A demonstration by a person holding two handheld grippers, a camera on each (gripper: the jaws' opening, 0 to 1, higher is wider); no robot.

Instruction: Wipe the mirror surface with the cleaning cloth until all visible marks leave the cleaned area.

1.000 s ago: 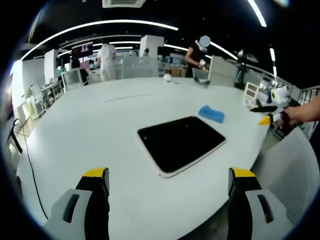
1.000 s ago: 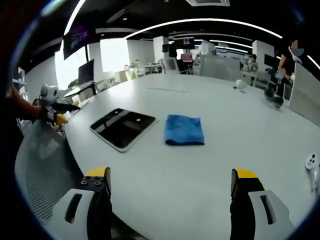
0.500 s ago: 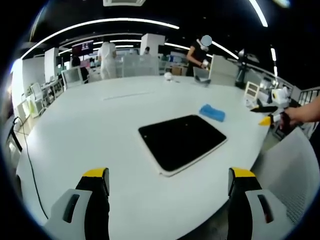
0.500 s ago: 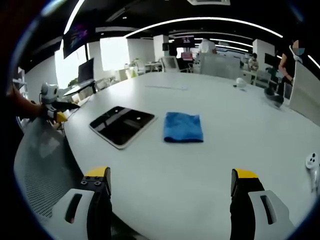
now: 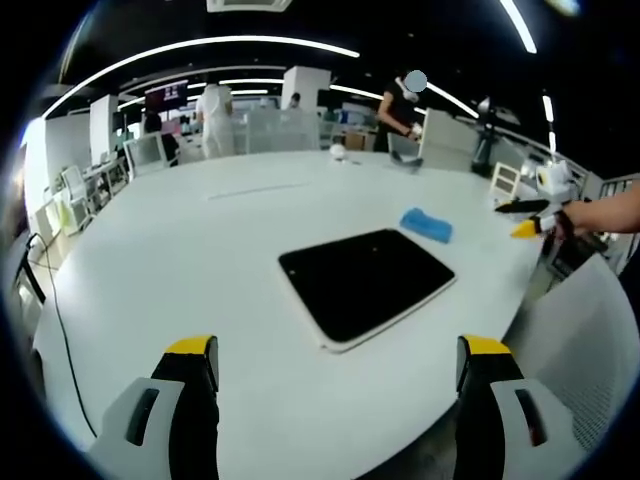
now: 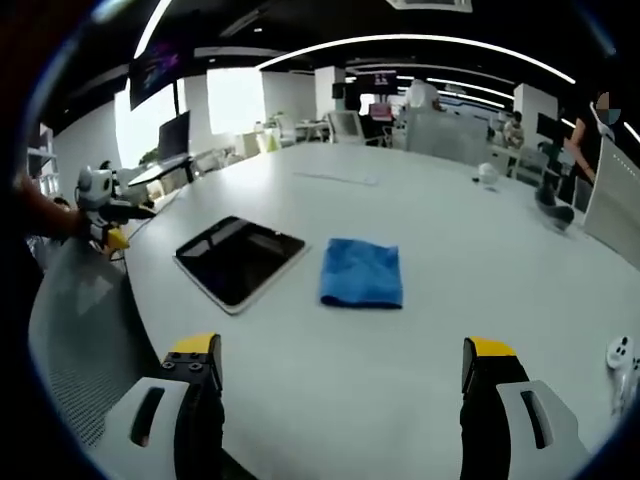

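Cloth: the blue cleaning cloth [image 6: 362, 272] lay folded on the surface [image 6: 480, 300], just beside the mirror [image 6: 238, 262].
Grippers: your left gripper [image 5: 335, 400] and right gripper [image 6: 340, 400] gaped wide, holding nothing.
Progress: by my read, you hadn't begun wiping.

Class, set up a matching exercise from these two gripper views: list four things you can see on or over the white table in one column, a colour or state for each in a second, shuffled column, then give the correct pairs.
Things:
1. mirror
2. cleaning cloth
3. right gripper
4. table

Descriptions:
A. blue, folded, lying flat
B. white, broad and rounded
C. dark, flat rectangle with a pale rim
D. jaws wide apart, holding nothing

Pairs: 1-C, 2-A, 3-D, 4-B. In the right gripper view the cloth lies just right of the mirror, apart from it.
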